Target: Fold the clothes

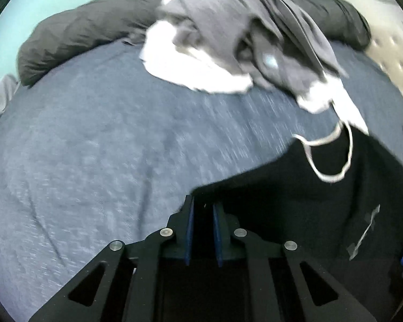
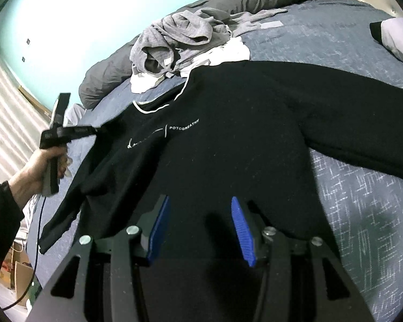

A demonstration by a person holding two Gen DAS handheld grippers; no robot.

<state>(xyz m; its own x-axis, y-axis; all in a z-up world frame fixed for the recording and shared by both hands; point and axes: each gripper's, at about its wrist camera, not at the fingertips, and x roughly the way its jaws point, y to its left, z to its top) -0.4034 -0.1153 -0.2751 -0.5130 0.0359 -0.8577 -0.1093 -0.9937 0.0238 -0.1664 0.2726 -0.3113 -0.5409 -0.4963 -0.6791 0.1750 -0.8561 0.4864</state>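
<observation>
The right tongs [image 2: 200,228] hover with prongs apart over a black sweatshirt [image 2: 228,139]. The left tongs [image 1: 202,230] pinch its shoulder. Folding cleanly likely needs the cloth taut, clear of the laundry heap [image 2: 180,40] beyond.

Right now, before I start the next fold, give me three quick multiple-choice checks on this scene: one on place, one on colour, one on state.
1. Where is the grey hoodie?
A. on the bed beyond the black sweatshirt
B. on the floor
C. in the right tool

2. What colour is the cord at the black sweatshirt's neck?
A. red
B. white
C. green

3. How is the right tool?
A. shut on cloth
B. open, holding nothing
C. out of view

Answers: 1 A, it is heaped past the sweatshirt on the blue bedcover. 2 B, the cord loop shows white. 3 B, its blue pads stand apart above the cloth.
</observation>
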